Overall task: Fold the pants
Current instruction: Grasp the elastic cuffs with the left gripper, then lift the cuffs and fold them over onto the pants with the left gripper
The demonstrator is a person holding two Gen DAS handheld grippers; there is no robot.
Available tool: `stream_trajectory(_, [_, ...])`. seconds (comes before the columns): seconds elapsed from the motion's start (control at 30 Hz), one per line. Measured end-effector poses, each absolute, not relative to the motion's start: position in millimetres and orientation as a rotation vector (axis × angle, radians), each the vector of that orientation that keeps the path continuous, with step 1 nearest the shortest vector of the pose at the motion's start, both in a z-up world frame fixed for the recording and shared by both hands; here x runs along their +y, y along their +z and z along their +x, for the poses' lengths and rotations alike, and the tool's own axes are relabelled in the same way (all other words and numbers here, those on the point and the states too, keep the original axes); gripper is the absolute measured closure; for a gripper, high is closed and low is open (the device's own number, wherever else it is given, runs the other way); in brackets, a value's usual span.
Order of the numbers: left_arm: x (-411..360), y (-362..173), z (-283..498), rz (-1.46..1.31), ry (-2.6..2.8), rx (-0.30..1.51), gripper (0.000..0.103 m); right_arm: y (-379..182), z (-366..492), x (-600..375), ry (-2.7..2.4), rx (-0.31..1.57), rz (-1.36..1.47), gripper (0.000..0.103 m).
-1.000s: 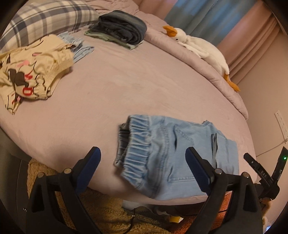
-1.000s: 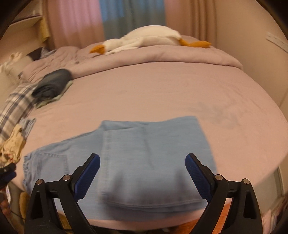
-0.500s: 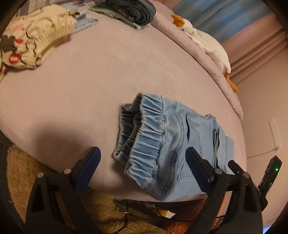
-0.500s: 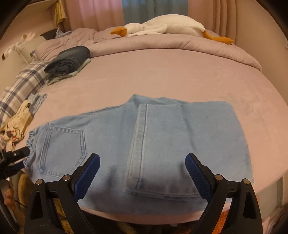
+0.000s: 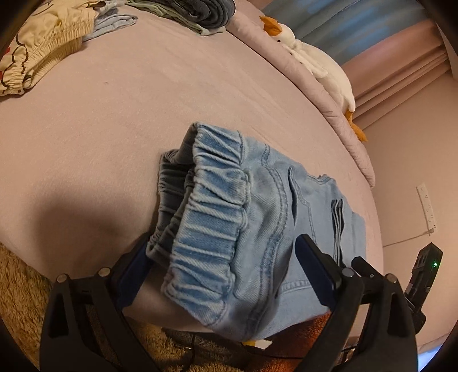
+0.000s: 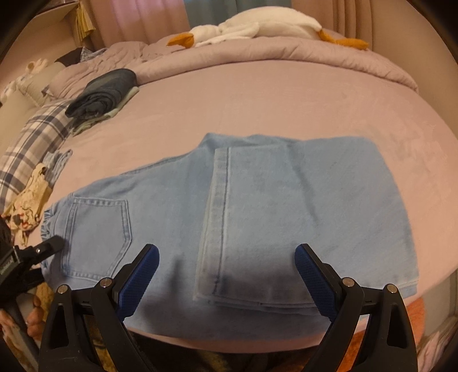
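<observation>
Light blue denim pants (image 6: pixel 257 206) lie flat near the front edge of the pink bed, legs folded over toward the waist. The elastic waistband (image 5: pixel 211 223) faces my left gripper (image 5: pixel 226 269), which is open, its jaws standing wide on either side of the waistband end. My right gripper (image 6: pixel 227 274) is open and empty, just in front of the folded leg hem (image 6: pixel 217 229). The left gripper also shows at the left edge of the right wrist view (image 6: pixel 43 249), by the back pocket (image 6: pixel 97 234).
Folded dark clothes (image 6: pixel 103 94) and a plaid pillow (image 6: pixel 31 143) sit at the back left. A cream printed garment (image 5: pixel 34 54) lies nearby. A white goose plush (image 6: pixel 257 25) lies on the rolled duvet (image 6: pixel 286 54). A brown rug (image 5: pixel 17 286) is below the bed edge.
My left gripper has moved forward to the waistband, which now lies between its jaws. My right gripper has come closer to the folded legs. Both stay open.
</observation>
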State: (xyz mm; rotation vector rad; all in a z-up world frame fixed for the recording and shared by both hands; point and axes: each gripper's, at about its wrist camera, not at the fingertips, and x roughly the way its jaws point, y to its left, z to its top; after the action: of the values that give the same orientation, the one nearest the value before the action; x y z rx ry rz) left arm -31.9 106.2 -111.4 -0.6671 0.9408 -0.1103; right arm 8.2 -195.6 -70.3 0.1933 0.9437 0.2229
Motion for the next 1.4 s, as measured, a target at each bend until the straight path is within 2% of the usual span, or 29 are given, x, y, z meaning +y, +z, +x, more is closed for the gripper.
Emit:
stream_trajectory(0.07, [101.4,-110.4,-31.2,-0.626,-0.083,0.952,0.014,-71.4,7.7,-193.6,0.230,0.949,0.191,0.008])
stream_trajectory(0.33, [99.8,-104.7,-33.0,-0.605,-0.011,0.980,0.050,-72.4,6.4,-200.7,0.229,0.957,0.217,0.008])
stream_trajectory(0.53, [90.6,-68.5,-41.1,-0.595,-0.068,0.890,0.069,-71.3,3.6,-210.7,0.216,0.945,0.248,0.008])
stream_trajectory(0.83, [54.2,-31.4,-33.0,-0.532,-0.215,0.804,0.077,-68.4,1.5,-221.8,0.225,0.928,0.309,0.008])
stream_trajectory(1.4, [-16.7,-7.0,-0.4,-0.381,-0.363,0.795,0.077,-73.5,-0.3,-272.5,0.145,0.902,0.456,0.008])
